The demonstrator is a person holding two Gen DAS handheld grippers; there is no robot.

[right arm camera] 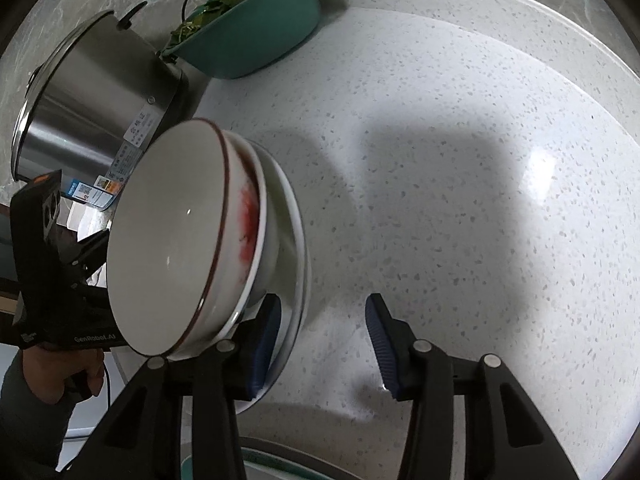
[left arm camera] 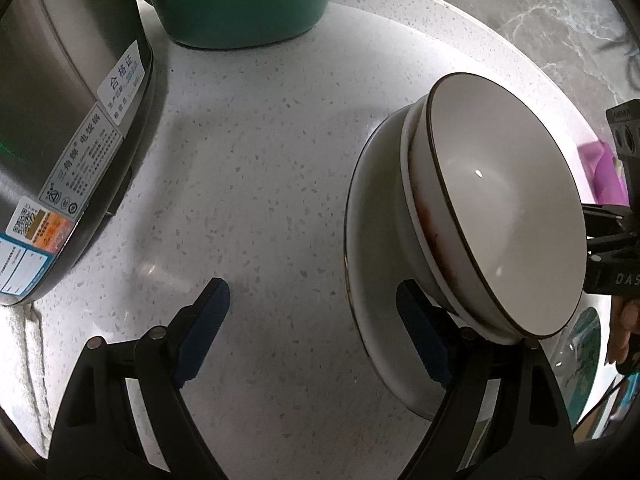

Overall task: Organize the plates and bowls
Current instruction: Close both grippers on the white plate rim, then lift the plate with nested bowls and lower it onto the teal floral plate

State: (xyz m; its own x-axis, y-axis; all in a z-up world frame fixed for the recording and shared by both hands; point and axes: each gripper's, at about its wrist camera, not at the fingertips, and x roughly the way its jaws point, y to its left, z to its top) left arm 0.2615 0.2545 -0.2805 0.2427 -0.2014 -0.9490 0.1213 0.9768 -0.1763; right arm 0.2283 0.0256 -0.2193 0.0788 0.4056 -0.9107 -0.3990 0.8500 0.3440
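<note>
Left wrist view: the left gripper stands wide open with nothing between its blue pads; its right finger lies against the rim of a white plate. On that plate sit two nested bowls, a white lower bowl with a reddish smear and a dark-rimmed top bowl. The stack rests on the speckled countertop, well apart from the steel rice cooker and the teal basin of greens. The right gripper's body shows at the stack's far side.

Right wrist view: the right gripper is about half open and holds nothing; its left pad rests at the plate rim, the right pad over bare counter. The person's hand holds the left gripper beyond the bowls.

The step looks like bracketing the stack from both sides. Next, each pad must seat on the plate rim before any lift or slide, or the bowls could tip.
</note>
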